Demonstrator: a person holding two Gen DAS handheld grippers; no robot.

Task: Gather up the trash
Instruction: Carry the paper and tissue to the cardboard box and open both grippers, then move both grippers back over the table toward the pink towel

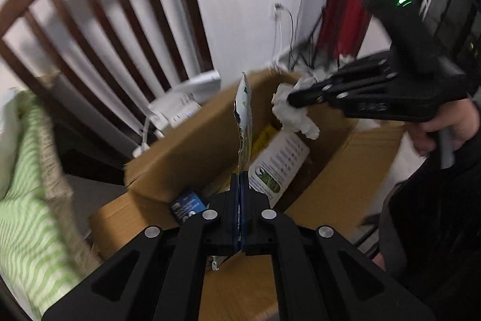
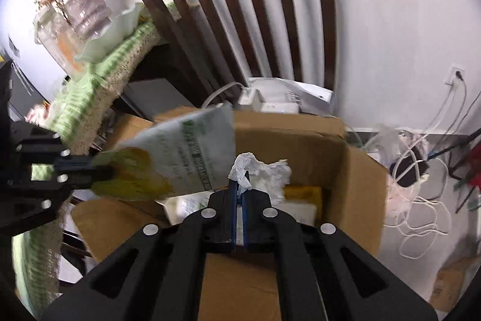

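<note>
Clearly mid-drop over the cardboard box [image 1: 192,137]: left hand-held gripper [image 1: 240,185] clenched on a flat snack wrapper [image 1: 244,122], pinched by its bottom edge so that the sheet stands upright and edge-on above the open box (broadside in the right wrist view, printed white and green with a yellow patch, and blurred). Right hand-held gripper [image 2: 239,191] likewise clamped, on a crumpled white tissue [image 2: 261,170], gripped by one twisted corner with the rest bunched loose ahead of the fingertips. Both held above the opening, probably so that letting go sends each piece straight in. Wrapper thin, foil-like, creased and slightly curled along its torn upper end; tissue soft, wrinkled, shapeless. Box of plain brown corrugated board, flaps splayed outward, already containing a white printed carton [image 1: 278,167] and something yellow beside it. Behind the box, a dark wooden chair [image 2: 240,5] with slatted back, and a white device with cable on its seat. Off to the side, a green striped cloth [image 1: 27,185] with a rough woven edge, probably over a table.
</note>
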